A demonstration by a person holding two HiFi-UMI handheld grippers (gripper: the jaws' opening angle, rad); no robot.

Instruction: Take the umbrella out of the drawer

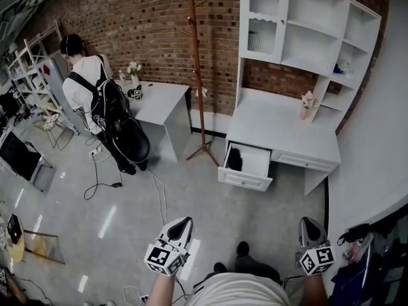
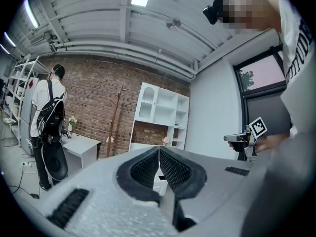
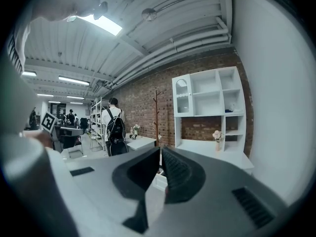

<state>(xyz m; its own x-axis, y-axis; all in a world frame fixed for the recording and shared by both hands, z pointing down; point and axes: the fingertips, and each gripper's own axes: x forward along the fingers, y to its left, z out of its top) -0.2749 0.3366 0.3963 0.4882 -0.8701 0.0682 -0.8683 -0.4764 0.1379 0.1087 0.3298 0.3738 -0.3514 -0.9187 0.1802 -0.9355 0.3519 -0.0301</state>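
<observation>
A white desk (image 1: 280, 129) with a shelf unit stands against the brick wall. Its left drawer (image 1: 245, 167) is pulled open, and a black folded umbrella (image 1: 234, 159) lies inside at the drawer's left. Both grippers are held low, well short of the desk, and hold nothing. My left gripper (image 1: 180, 228) is shut, its ribbed pads meeting in the left gripper view (image 2: 159, 154). My right gripper (image 1: 310, 229) points toward the desk, its jaws together with nothing between them (image 3: 161, 157). Each gripper view looks toward the shelf unit (image 2: 158, 107) (image 3: 207, 102).
A wooden coat rack (image 1: 197, 75) stands left of the desk. Further left, a person with a black backpack (image 1: 95, 101) stands beside a small white table (image 1: 156, 101). Cables (image 1: 156, 190) run across the grey floor. A dark chair (image 1: 22, 158) sits at far left.
</observation>
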